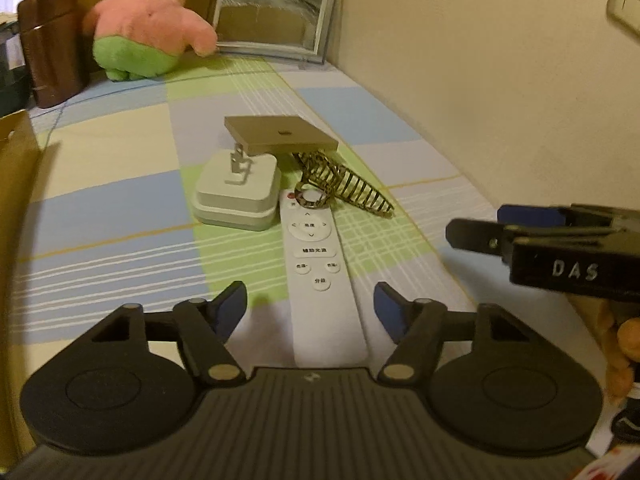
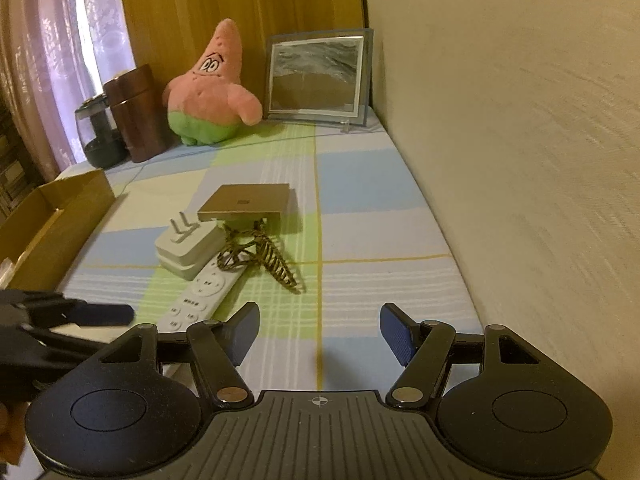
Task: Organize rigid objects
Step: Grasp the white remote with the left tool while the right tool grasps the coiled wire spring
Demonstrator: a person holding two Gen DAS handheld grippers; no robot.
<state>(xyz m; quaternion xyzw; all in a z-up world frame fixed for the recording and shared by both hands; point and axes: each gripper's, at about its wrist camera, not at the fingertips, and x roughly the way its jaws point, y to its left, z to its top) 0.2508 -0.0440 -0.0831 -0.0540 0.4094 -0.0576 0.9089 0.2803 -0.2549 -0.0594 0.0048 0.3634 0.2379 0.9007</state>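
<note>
Lying on the plaid-covered surface (image 1: 120,208) is one cluster of four rigid items. Leftmost, one white plug adapter (image 1: 236,196), prongs up, sits touching the far end of one white remote control (image 1: 320,276). In the left wrist view the remote's long axis runs straight away from the camera, button end far, near end between the spread fingers of the left gripper (image 1: 310,312), which stands open and holds nothing. To the right of the adapter, one tan flat square box (image 1: 280,134) is tilted, propped on the adapter's prongs and on one gold wire hair clip (image 1: 348,188); the clip's long axis runs diagonally, tapered tip toward the near right, and its ring end overlaps the remote's top. The right gripper (image 2: 320,332) is likewise open and empty, hovering over bare cloth to the right of the cluster. The right wrist view alone shows one open cardboard box (image 2: 60,208) at the left edge in full, one dark stand (image 2: 100,136) behind a brown cylinder (image 2: 136,112), and the remote angled toward the near left. Both views show one pink star plush (image 2: 212,88) and one framed sand picture (image 2: 320,76) against the back. The left view alone shows a wall socket (image 1: 624,4) at upper right.
</note>
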